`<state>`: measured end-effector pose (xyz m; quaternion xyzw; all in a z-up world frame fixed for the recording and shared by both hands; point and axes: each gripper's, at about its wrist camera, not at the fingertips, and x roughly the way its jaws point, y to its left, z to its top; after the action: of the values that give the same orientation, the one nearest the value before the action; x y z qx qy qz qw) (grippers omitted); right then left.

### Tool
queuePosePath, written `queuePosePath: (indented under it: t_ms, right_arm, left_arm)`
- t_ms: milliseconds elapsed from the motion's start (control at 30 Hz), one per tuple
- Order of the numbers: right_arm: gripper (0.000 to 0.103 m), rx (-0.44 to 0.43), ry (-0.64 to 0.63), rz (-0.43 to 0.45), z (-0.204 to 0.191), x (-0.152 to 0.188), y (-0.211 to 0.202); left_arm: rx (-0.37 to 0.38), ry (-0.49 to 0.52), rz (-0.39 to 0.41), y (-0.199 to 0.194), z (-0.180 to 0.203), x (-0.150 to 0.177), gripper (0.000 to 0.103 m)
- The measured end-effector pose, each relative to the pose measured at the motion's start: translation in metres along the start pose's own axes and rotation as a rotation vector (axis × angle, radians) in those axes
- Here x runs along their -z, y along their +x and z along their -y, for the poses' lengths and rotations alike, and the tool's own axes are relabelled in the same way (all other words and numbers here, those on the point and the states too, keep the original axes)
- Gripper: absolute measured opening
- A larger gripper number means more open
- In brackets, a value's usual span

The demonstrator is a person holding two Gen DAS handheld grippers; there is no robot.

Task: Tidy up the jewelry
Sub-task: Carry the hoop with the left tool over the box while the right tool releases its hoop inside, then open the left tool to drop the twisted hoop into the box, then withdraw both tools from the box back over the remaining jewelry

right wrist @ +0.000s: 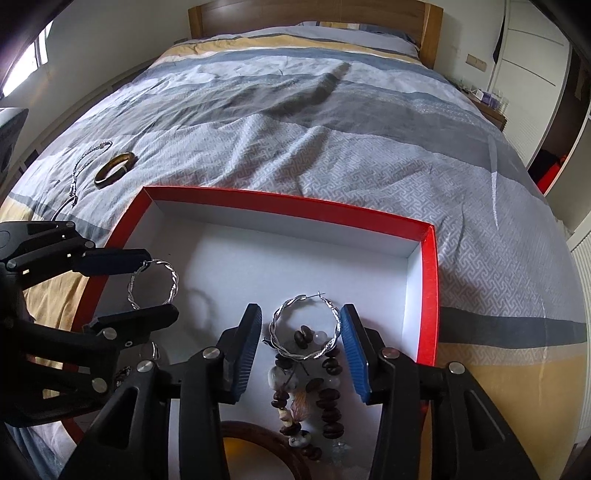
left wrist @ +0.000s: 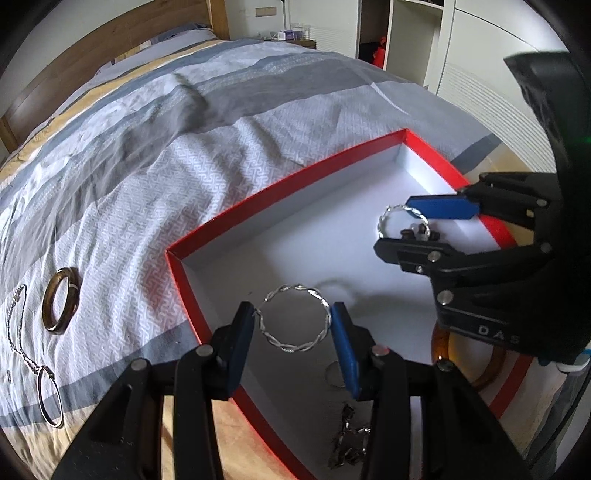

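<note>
A red box with a white inside [left wrist: 207, 229] [right wrist: 280, 201] lies on the bed. My left gripper [left wrist: 293, 326] [right wrist: 155, 284] holds a twisted silver hoop earring [left wrist: 295, 321] [right wrist: 153, 282] between its pads above the box's left part. My right gripper [right wrist: 303, 328] [left wrist: 402, 227] holds a second twisted silver hoop [right wrist: 304, 326] [left wrist: 402, 221] above the box floor. A brown bead bracelet [right wrist: 314, 391] and an amber bangle [right wrist: 258, 443] [left wrist: 480, 369] lie in the box under the right gripper. A chain piece [left wrist: 347, 443] lies in the box near the left gripper.
On the striped bedspread left of the box lie a brown bangle [left wrist: 61, 301] [right wrist: 114, 168], a silver chain [left wrist: 16, 325] [right wrist: 83, 166] and a thin silver hoop [left wrist: 50, 395]. A wooden headboard [right wrist: 314, 14] and white wardrobes [left wrist: 406, 37] stand beyond.
</note>
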<state>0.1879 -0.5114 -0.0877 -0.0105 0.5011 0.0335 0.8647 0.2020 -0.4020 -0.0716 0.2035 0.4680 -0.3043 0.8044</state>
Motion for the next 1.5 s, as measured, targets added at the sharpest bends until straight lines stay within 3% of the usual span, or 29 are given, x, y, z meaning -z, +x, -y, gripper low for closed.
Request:
queuePosePath:
  t_ms: [433, 533, 900, 1167, 1500]
  right_arm:
    - [0.044, 0.007, 0.063, 0.091, 0.001, 0.014, -0.057]
    - [0.044, 0.008, 0.077, 0.117, -0.001, 0.021, -0.078]
    - [0.049, -0.033, 0.144, 0.170, -0.018, 0.057, -0.133]
    - [0.050, -0.069, 0.160, 0.188, -0.051, 0.088, -0.166]
    - [0.050, -0.093, 0.129, 0.209, -0.090, 0.108, -0.199]
  left_arm:
    - [-0.022, 0.085, -0.094, 0.000, 0.015, 0.004, 0.042]
    - [-0.039, 0.074, -0.083, -0.009, 0.014, 0.001, 0.042]
    - [-0.029, -0.006, 0.010, -0.102, 0.017, 0.014, 0.042]
    - [-0.034, -0.046, 0.080, -0.172, 0.013, 0.058, 0.042]
    - [-0.086, -0.128, 0.115, -0.232, -0.019, 0.119, 0.044]
